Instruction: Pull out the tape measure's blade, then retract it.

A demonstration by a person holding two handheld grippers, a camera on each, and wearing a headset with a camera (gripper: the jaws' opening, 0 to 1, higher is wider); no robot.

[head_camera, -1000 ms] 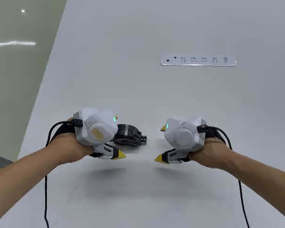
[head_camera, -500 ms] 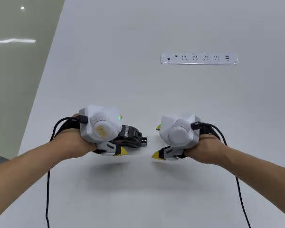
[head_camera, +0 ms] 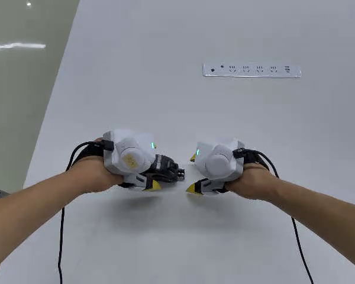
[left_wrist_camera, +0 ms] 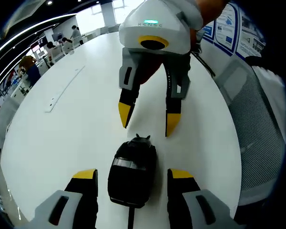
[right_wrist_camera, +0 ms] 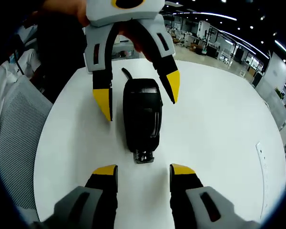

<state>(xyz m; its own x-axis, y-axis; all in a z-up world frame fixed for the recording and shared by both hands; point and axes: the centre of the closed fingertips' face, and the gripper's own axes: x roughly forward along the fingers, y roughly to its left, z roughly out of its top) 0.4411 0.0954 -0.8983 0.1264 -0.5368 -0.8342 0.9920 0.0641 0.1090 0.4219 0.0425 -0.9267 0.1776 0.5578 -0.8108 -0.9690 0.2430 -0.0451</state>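
Looking down on a black tape measure (head_camera: 164, 168) resting on the white table (head_camera: 165, 89), toward 6 o'clock in the head view and right between the two grippers. Has a glossy, rounded case with a paler grey panel (left_wrist_camera: 126, 163) across its top and a small metal hook (right_wrist_camera: 143, 156) at the nose, with the blade wound in up to that hook. Straddled from 9 o'clock by the left gripper (head_camera: 155, 171), jaws spread with one yellow tip on each flank of the case and a sliver of bare table on both sides in the left gripper view, so not clamped. Faced from 3 o'clock by the right gripper (head_camera: 193, 173), likewise spread wide and holding nothing, tips just short of the hook and apart from it. Hides its rear in the head view behind the left gripper's white shell, along with that gripper's upper jaw. Trails a thin black cord (left_wrist_camera: 130, 222) from the tail, cut off at 6 o'clock of the left gripper view. Carries markings too small to read. Shares the table with a white power strip (head_camera: 251, 70), well apart at 1 o'clock. Backed in the gripper views by a blurred mesh chair back (left_wrist_camera: 257, 124) beyond the table edge.
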